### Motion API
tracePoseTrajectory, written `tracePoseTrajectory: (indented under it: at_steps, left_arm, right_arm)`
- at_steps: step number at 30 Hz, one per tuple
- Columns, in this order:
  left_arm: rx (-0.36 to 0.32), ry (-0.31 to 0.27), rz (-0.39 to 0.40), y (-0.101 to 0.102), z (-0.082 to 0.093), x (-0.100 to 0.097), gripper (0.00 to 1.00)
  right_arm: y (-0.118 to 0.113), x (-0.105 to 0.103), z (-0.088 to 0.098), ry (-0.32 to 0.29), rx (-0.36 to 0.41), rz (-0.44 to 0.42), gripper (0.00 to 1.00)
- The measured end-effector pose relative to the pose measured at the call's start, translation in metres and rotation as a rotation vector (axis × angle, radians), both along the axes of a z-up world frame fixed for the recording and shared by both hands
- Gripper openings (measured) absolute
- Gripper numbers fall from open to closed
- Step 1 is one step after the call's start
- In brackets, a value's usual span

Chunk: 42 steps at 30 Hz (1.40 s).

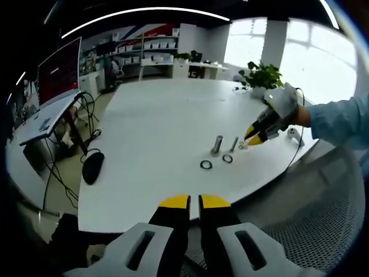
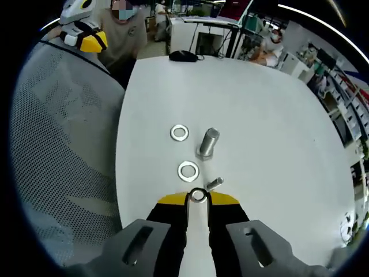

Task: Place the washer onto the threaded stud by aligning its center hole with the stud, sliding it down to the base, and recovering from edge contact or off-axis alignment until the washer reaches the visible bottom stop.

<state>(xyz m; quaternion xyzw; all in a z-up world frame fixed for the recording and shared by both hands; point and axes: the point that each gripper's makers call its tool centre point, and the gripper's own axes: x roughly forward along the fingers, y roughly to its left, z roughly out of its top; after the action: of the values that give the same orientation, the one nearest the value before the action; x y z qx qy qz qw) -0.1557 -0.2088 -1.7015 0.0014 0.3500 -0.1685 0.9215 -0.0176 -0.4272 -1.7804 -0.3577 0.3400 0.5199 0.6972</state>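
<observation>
Open-plan office or lab space: large white tabletop (image 1: pixel 155 138), shelving with white storage bins (image 1: pixel 158 46), a red display screen (image 1: pixel 59 72) on a stand, potted plant (image 1: pixel 262 75), bright windows (image 1: pixel 300 52), mesh office chair (image 2: pixel 57 144).

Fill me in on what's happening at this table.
A person works with a claw in each hand at a white table. The right claw is shut on a washer, held just short of the small threaded stud, not yet on it. Two more washers lie flat beside a larger metal post. The left claw is shut and empty, hanging back at the table's near edge.
</observation>
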Motion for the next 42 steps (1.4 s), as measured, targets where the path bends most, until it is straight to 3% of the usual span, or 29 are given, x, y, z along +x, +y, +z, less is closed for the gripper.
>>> tracePoseTrajectory:
  at_steps: [28,32,42]
  left_arm:
    - [0.014,-0.031,-0.033,-0.003,0.003,0.001,0.06]
    - [0.008,-0.002,-0.047,-0.005,-0.001,-0.002,0.06]
    - [-0.011,-0.021,-0.031,-0.004,0.002,-0.001,0.06]
  right_arm:
    - [-0.003,0.016,0.031,-0.067,0.042,-0.078,0.14]
    - [-0.002,0.017,0.030,-0.067,0.046,-0.085,0.14]
    - [0.003,0.014,0.023,-0.060,0.034,-0.068,0.14]
